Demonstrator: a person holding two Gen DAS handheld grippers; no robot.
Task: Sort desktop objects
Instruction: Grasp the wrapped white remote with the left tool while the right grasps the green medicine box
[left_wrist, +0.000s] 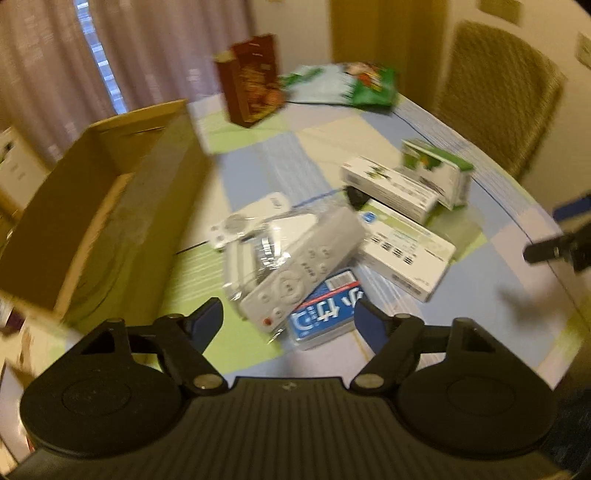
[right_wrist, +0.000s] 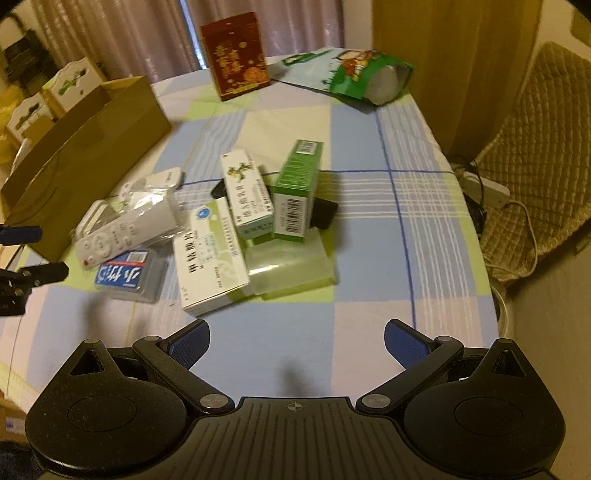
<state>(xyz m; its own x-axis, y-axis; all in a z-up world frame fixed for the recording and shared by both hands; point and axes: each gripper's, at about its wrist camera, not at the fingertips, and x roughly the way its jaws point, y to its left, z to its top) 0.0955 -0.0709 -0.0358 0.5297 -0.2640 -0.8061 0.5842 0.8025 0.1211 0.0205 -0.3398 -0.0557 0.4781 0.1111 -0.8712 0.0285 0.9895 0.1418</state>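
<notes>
Cardboard box at the desk's left edge looks stiff, light and open-topped, a likely bin. White carton mid-desk is rigid and light; best pinched across its narrow sides. Bagged remote, directly ahead of the left claw, has slippery film, so grip across its width; both claws, the right claw included, gape apart, empty.

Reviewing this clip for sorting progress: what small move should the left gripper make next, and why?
Probably lower the left gripper onto the white remote: its fingers are apart, empty, straddling the remote's near end, and the cardboard box stands open beside it.
</notes>
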